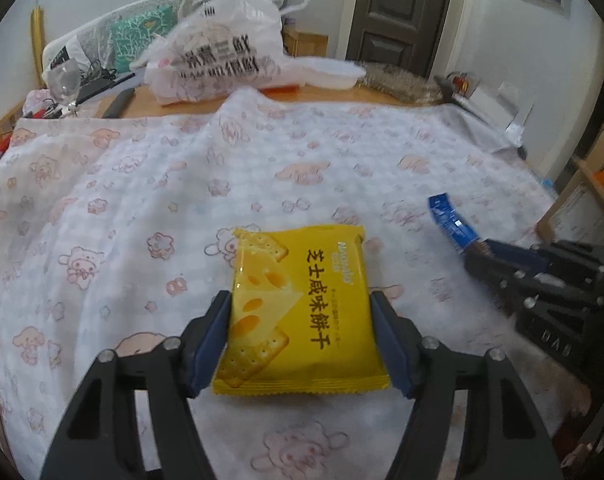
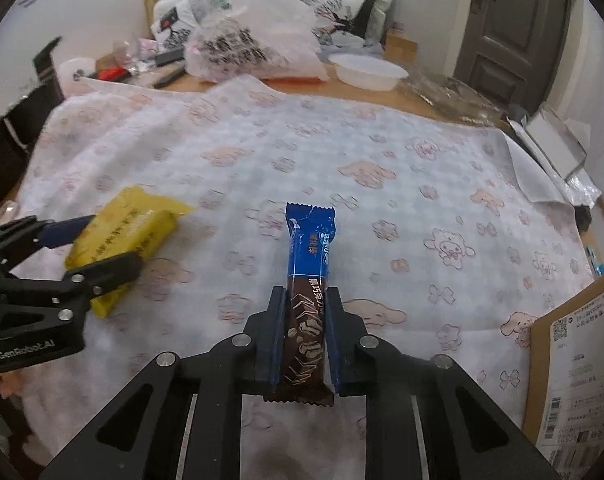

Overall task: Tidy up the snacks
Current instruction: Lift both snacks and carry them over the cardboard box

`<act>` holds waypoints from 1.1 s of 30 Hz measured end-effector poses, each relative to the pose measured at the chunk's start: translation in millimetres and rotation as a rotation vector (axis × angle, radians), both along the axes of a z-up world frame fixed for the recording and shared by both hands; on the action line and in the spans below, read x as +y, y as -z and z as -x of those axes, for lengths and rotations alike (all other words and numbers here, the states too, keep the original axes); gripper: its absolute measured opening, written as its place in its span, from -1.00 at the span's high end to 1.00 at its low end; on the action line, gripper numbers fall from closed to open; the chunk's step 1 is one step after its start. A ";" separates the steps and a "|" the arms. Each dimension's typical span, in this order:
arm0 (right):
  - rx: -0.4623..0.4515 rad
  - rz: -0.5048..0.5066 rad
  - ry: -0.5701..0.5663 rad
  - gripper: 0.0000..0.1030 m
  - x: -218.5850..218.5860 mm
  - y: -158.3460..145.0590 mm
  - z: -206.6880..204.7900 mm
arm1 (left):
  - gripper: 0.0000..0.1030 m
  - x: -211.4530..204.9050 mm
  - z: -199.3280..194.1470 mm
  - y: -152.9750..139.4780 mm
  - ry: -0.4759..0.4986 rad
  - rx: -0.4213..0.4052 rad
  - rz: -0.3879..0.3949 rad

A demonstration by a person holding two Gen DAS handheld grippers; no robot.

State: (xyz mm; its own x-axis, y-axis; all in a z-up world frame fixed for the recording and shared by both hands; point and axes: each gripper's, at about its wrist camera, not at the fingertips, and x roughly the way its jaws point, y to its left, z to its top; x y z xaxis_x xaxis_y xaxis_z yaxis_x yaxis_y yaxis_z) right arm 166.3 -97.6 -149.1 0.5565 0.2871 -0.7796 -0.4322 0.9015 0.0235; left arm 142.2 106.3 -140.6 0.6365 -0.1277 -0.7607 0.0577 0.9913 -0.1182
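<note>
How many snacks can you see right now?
2. The yellow cracker packet is held in the left tool. The blue chocolate bar is held in the right tool. More snacks may be hidden inside the plastic bag at the back.

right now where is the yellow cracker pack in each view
Left wrist view: the yellow cracker pack sits bottom centre, clamped between the left gripper fingers.
Right wrist view: it shows at the left edge, held by that same gripper, left of the blue chocolate bar in the right gripper.
Shared landmark: the white plastic bag with black print at the far end of the table.
</note>
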 end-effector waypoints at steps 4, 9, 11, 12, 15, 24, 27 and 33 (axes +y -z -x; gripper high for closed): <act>-0.059 -0.040 -0.060 0.74 3.8 -29.3 21.9 | -0.26 -4.5 20.0 -30.3 0.003 -0.063 0.003; -0.142 -0.101 -0.095 0.74 -8.5 -69.3 53.0 | -0.26 -18.1 51.0 -79.2 0.017 -0.161 0.010; -0.173 -0.124 -0.100 0.74 -18.7 -83.1 65.7 | -0.26 -30.1 63.9 -100.7 0.032 -0.200 0.004; -0.190 -0.137 -0.100 0.74 -25.7 -90.3 71.8 | -0.26 -35.7 67.7 -108.8 0.038 -0.214 0.002; -0.247 -0.168 -0.086 0.74 -50.3 -110.2 88.1 | -0.26 -63.1 80.6 -137.0 0.072 -0.267 -0.003; -0.349 -0.217 0.077 0.73 -171.2 -138.5 108.7 | -0.26 -172.1 86.5 -184.9 0.239 -0.350 0.038; -0.346 -0.215 0.136 0.73 -206.8 -132.8 108.1 | -0.26 -211.7 75.2 -186.4 0.295 -0.337 0.059; -0.296 -0.190 0.219 0.73 -265.3 -107.9 93.2 | -0.26 -275.1 35.5 -170.7 0.369 -0.245 0.143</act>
State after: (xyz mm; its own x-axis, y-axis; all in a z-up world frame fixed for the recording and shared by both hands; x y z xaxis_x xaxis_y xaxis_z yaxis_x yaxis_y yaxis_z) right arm 73.1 -362.9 -41.2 0.8128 0.2600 -0.5213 -0.2434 0.9646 0.1015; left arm 106.7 -168.8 30.1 0.6873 -0.4724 -0.5518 0.4468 0.8739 -0.1916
